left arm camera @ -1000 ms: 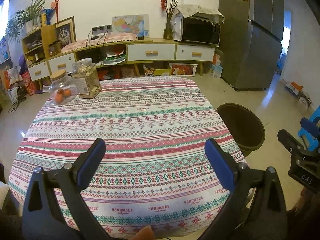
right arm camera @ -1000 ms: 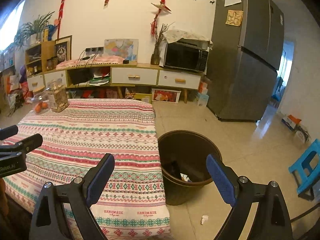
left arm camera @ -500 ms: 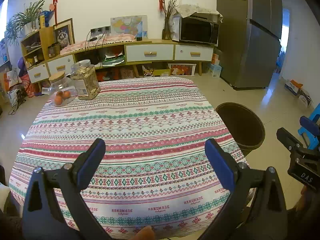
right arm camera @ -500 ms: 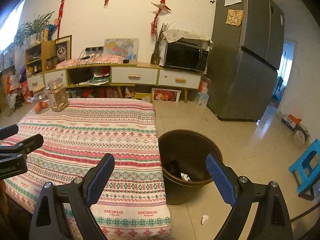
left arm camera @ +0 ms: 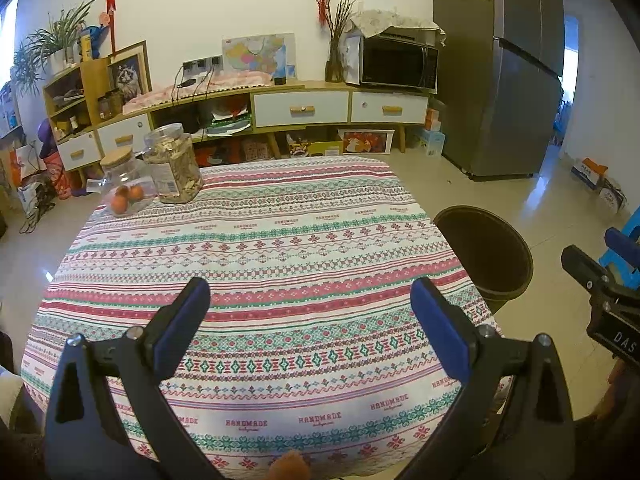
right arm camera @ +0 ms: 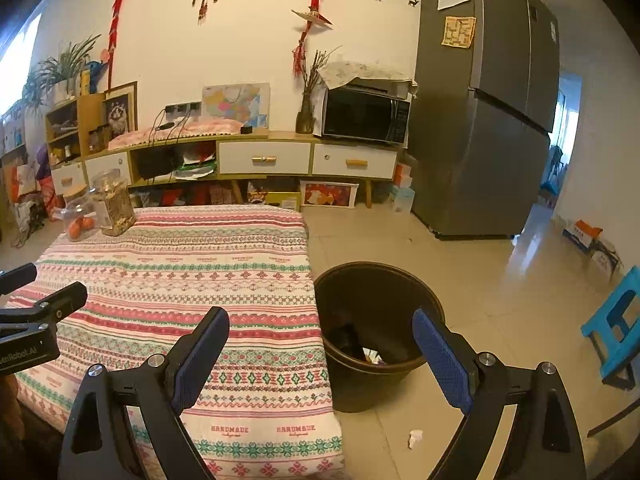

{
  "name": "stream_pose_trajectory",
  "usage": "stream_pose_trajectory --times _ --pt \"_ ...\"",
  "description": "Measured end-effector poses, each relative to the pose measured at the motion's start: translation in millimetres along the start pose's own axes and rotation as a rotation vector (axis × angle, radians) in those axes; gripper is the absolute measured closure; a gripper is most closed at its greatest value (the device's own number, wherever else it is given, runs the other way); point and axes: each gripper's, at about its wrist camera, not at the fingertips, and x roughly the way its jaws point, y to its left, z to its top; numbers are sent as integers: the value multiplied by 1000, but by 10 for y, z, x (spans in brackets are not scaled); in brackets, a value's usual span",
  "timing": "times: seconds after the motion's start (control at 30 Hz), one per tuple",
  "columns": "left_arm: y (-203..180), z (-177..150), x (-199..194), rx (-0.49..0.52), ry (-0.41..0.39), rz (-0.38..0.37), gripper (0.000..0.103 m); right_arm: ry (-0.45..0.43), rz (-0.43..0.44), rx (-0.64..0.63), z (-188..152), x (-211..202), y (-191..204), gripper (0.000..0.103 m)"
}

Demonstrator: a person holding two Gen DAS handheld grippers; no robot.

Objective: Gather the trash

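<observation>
Trash left is one white scrap (right arm camera: 415, 437) on the floor, just beside the bin (right arm camera: 376, 376) near the table (right arm camera: 192, 280) corner. Looks like crumpled tissue, so probably feather-light, soft, squashy: pinch it across the middle. Right gripper (right arm camera: 320, 346) and left gripper (left arm camera: 310, 312) both have jaws wide, holding nothing.

A lived-in home: a tall grey fridge (right arm camera: 480, 112), a microwave (right arm camera: 366, 114) on a low wooden sideboard (right arm camera: 264, 158), red hanging ornaments (right arm camera: 308, 20), a potted plant (left arm camera: 60, 46), and a framed cat picture (left arm camera: 128, 74).
</observation>
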Motion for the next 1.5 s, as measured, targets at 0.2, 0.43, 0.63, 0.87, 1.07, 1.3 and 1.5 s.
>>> stream_pose_trajectory --times 0.2,0.43,0.63,0.87,1.07,1.3,1.5 --pt "2 5 -4 -2 -1 -3 3 -1 -5 4 -7 -13 -9 9" --pt "-3 2 -13 1 -3 -5 3 3 -5 13 4 0 -25 9" --pt "-4 1 -16 1 -3 -5 3 3 -7 14 2 4 -30 9" --pt "-2 2 -21 2 -4 -4 3 4 -7 14 3 5 -36 9" --pt "-7 2 -19 2 -5 -4 3 3 -8 15 1 4 -35 9" --pt "-15 7 -15 4 -1 -8 3 3 -10 18 1 6 -39 9" --pt "-34 16 -7 9 3 -15 3 5 -10 18 -2 9 -40 9"
